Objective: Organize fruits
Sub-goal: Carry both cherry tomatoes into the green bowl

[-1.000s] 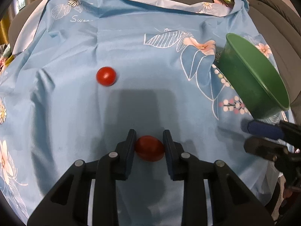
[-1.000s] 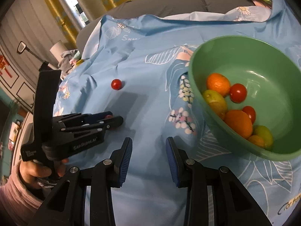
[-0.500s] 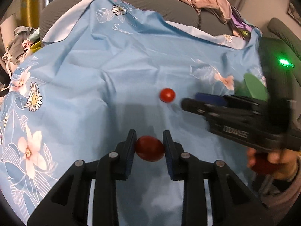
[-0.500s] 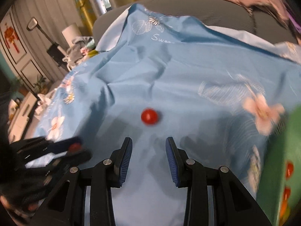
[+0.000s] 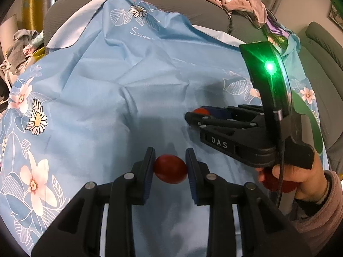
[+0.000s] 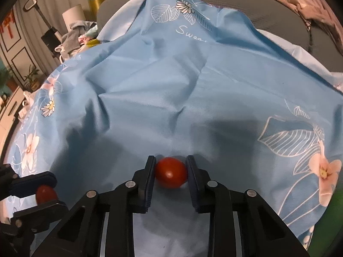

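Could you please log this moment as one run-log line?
left hand-held gripper: shut on dark red tomato | right hand-held gripper: shut on red tomato | surface: blue floral cloth

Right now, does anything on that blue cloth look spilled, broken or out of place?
Nothing spilled or broken. The blue floral cloth is rumpled into creases. Each gripper holds a small red tomato: the left gripper one, the right gripper another.

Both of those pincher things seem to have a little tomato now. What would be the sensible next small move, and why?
Probably lift the right tool straight up a little. Its pads are shut on a red tomato that seems to sit on the blue cloth. The left tool already grips a darker tomato, so both could then go to the green bowl.
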Tool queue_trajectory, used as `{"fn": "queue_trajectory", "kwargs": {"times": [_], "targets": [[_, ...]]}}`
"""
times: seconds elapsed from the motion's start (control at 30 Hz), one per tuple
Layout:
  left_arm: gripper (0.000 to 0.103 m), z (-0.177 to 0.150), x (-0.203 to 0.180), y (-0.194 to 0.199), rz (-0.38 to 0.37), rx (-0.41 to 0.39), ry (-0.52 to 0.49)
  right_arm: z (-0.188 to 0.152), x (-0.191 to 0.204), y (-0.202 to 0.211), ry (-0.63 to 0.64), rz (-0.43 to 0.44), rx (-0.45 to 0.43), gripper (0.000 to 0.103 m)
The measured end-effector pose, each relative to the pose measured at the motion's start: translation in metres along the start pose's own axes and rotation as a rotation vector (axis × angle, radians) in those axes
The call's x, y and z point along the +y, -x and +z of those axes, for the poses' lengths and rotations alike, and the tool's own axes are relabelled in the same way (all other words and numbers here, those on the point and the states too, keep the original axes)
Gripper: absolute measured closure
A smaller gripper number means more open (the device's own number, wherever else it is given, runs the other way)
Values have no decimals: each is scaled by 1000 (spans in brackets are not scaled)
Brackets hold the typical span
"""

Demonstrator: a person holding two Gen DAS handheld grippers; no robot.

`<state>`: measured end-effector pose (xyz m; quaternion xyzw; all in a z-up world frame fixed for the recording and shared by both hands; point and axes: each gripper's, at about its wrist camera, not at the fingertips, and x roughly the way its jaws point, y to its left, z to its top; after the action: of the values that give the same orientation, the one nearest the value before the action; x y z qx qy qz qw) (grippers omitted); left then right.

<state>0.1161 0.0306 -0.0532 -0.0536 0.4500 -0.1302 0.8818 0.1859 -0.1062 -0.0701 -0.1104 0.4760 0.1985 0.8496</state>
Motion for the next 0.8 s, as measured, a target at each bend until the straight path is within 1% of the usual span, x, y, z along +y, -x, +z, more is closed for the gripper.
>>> {"fn": "queue_trajectory", "kwargs": {"times": [0.07,0.23,0.37,0.6,0.77,0.8], "targets": [[74,1,-4,2,0,-3,-10,-2,-1,9,-9,-4,-15,73],[74,3,-21,9,-7,-12,-46,-16,-10,55,-55,0,-83,73],[74,5,-46,15,-23,-17,-87,-31,-20,91,-67,-22,-135,73],[74,10,-99,17,-80,-16,-170,-56,-44,144,-102,-80,-215,73],[74,19,-144,13,-123,-15,-240,-76,-75,176,-164,-122,-260,73],[74,23,-157,11,-135,-17,-263,-80,-82,182,-177,-131,-267,73]]}}
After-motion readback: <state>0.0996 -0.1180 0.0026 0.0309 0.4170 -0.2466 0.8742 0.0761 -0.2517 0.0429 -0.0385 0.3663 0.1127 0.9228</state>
